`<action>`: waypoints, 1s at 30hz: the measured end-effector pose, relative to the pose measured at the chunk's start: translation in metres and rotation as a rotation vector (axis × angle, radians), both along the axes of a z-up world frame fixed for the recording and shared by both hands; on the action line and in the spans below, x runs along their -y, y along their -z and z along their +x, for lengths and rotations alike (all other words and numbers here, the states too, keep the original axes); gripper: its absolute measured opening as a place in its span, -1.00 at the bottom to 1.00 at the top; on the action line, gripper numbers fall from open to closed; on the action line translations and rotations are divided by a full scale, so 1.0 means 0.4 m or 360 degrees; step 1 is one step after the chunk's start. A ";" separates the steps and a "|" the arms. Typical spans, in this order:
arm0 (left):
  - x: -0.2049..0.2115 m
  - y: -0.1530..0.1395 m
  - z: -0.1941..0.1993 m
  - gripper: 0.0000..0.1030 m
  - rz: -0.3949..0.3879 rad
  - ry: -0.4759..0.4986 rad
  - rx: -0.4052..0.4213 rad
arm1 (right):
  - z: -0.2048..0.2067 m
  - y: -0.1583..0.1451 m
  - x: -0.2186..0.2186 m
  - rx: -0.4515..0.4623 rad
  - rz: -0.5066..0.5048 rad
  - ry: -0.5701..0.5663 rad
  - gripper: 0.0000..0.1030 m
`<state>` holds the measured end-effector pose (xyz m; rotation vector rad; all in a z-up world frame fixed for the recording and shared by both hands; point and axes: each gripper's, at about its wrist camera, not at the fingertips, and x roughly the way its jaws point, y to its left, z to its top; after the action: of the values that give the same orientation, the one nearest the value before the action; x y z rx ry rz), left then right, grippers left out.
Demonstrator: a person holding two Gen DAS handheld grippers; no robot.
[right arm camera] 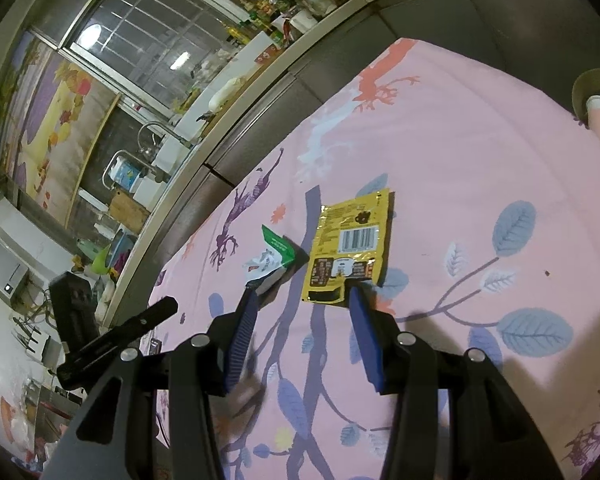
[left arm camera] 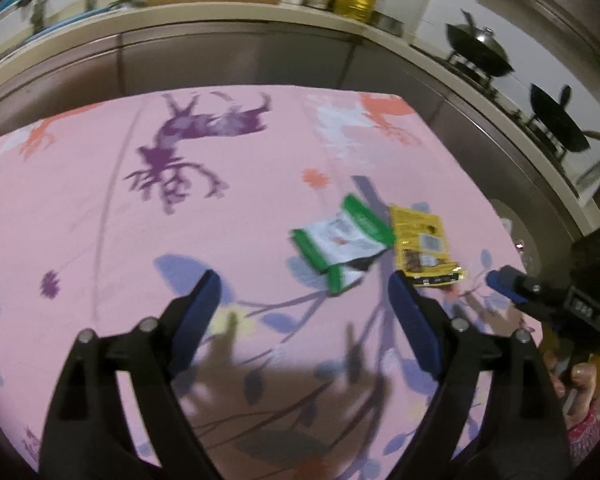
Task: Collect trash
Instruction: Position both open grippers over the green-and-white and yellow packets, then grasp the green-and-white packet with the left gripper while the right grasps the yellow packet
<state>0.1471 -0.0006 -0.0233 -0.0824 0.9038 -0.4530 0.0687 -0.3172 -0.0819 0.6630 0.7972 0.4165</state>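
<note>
Your left gripper [left arm camera: 304,292] gapes wide, empty; your right gripper [right arm camera: 302,300] stands half open, holding nothing. The yellow wrapper [right arm camera: 350,246] lies at its twelve o'clock, the green wrapper [right arm camera: 274,258] at eleven. You're approaching: close on the yellow edge.

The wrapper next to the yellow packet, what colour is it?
White wrapper with green borders, clearest in the left wrist view.

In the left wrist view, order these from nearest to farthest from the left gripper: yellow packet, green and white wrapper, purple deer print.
From the left gripper:
1. Green and white wrapper, just ahead, slightly right.
2. Yellow packet, further right.
3. Purple deer print, far ahead on the pink cloth.
</note>
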 end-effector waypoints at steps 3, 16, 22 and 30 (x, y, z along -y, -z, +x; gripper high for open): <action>0.056 0.000 0.016 0.64 0.0024 0.0062 0.0005 | 0.004 0.009 0.012 -0.0008 -0.0004 0.0012 -0.10; 0.179 0.094 0.087 0.64 0.0289 0.0194 0.0019 | 0.025 0.073 0.074 -0.0148 0.0137 0.0071 -0.10; 0.219 0.109 0.094 0.77 0.0463 0.0368 0.0185 | 0.044 0.095 0.060 -0.0220 0.0183 0.0066 -0.10; 0.232 0.148 0.097 0.20 0.0523 0.0513 0.0222 | 0.064 0.073 0.058 -0.0191 0.0061 0.0129 -0.10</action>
<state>0.1860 -0.0936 -0.0824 0.3962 0.8456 -0.5950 0.0944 -0.3402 -0.1110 0.7591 0.8744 0.3212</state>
